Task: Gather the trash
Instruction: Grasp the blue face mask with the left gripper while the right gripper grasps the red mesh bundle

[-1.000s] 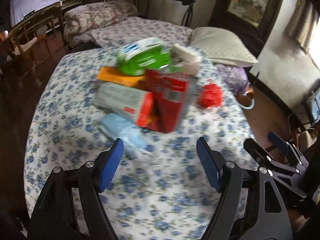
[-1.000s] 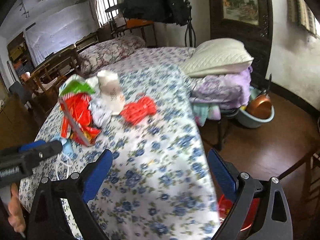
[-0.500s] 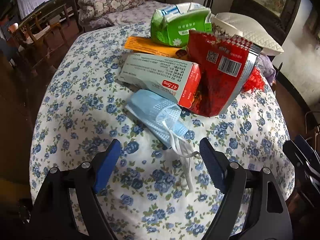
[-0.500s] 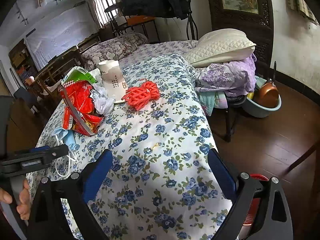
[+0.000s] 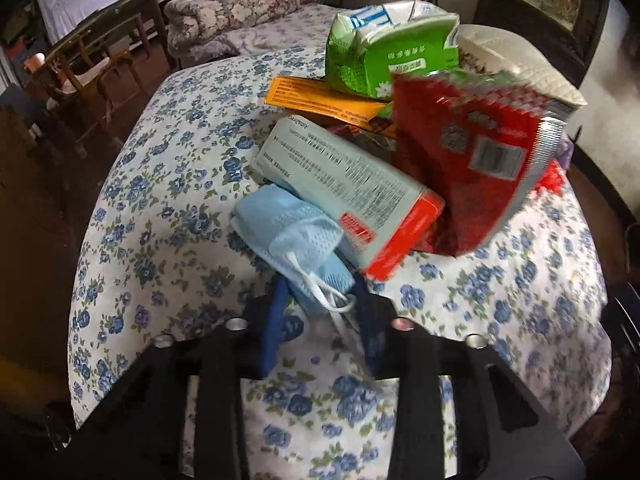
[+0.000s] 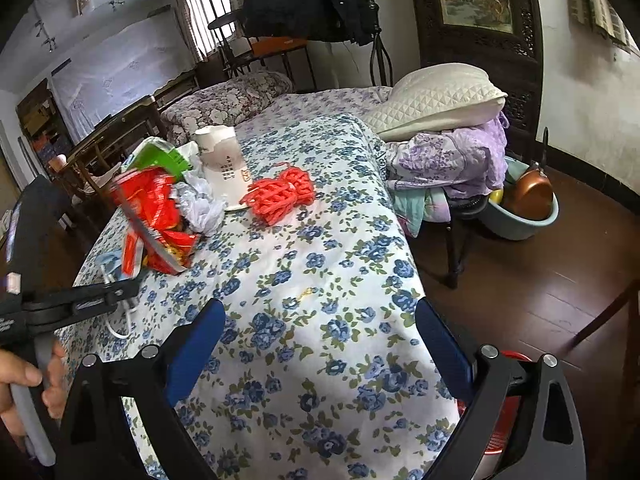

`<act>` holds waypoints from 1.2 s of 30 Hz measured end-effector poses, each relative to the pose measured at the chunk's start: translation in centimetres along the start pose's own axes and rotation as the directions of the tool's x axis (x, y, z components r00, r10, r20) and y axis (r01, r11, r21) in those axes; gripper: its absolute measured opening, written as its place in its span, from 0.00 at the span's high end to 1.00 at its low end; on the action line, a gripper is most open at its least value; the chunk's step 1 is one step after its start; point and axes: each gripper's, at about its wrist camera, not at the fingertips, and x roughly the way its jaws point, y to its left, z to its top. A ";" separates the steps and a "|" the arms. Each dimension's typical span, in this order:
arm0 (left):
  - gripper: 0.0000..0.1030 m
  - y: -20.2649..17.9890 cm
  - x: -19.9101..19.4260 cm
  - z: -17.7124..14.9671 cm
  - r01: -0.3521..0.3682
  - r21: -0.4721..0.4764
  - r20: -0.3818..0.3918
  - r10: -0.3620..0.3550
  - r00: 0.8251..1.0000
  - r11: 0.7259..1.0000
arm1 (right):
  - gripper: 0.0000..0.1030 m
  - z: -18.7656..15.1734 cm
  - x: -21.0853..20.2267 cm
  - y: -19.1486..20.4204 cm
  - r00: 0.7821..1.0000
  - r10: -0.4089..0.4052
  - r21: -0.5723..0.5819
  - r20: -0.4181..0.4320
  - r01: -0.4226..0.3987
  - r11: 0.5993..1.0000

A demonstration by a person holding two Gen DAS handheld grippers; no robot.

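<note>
Compared with half a second back, the left gripper (image 5: 320,304) has dropped onto the near end of the blue face mask (image 5: 292,232) and its jaws, then spread wide, are closing; the mask's near end and its white ear loop (image 5: 324,292) now sit between the blue pads, which look to be touching the fabric on both sides, though motion blur leaves the firmness of the pinch unconfirmed. Judgement: this is the grasp step on the first piece of trash; the lift has not yet begun. The mask lies folded on the flower-print tabletop (image 5: 160,208), its far end tucked just under the corner of the pale medicine box (image 5: 340,184). Its long axis runs from that box diagonally down toward the gripper, near end pointing at the camera and slightly right; the loop trails out of that end. Behind it sit a red snack bag (image 5: 472,160), a green tissue pack (image 5: 384,56) and an orange flat pack (image 5: 320,100), all touching in one heap. The right gripper (image 6: 320,344) hovers with jaws wide apart and nothing between them over bare cloth at the tabletop's edge, well apart from the heap; a red coil of cord (image 6: 280,194) and a white paper cup (image 6: 224,160) lie beyond it. A pull along the mask's axis should free it from the box.
</note>
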 end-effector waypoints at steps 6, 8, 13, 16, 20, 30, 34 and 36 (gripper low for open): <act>0.88 1.9 -4.0 -0.5 0.141 -0.047 0.086 -0.137 0.987 0.989 | 0.09 2.4 1.9 0.4 0.999 0.008 0.029 -0.045 -0.007 1.000; 0.90 2.3 -4.4 -0.1 0.158 -0.052 0.102 -0.152 0.983 0.986 | 0.09 3.5 2.7 0.9 0.999 0.007 0.030 -0.048 -0.006 1.000; 0.91 3.1 -5.3 0.2 0.199 -0.070 0.128 -0.189 0.974 0.978 | 0.12 6.7 5.3 3.1 0.998 -0.029 0.009 -0.060 0.029 1.000; 0.91 4.0 -5.5 0.3 0.206 -0.077 0.137 -0.195 0.971 0.975 | 0.26 8.0 7.9 4.4 0.993 -0.052 -0.009 -0.110 0.051 0.999; 0.91 5.1 -5.3 0.2 0.215 -0.087 0.133 -0.203 0.970 0.973 | 0.35 8.5 10.2 5.2 0.986 -0.078 -0.034 -0.149 0.074 0.997; 0.91 5.0 -5.1 -0.3 0.200 -0.064 0.124 -0.191 0.974 0.978 | 0.79 6.8 7.7 5.7 0.992 -0.062 -0.102 -0.108 0.051 0.993; 0.91 4.6 -5.1 -0.6 0.201 -0.051 0.117 -0.194 0.974 0.978 | 0.79 4.6 4.9 5.1 0.993 -0.001 -0.095 -0.116 -0.010 0.995; 0.91 4.6 -5.2 -0.8 0.205 -0.052 0.119 -0.198 0.973 0.977 | 0.79 3.4 3.3 4.9 0.994 0.023 -0.089 -0.106 -0.033 0.995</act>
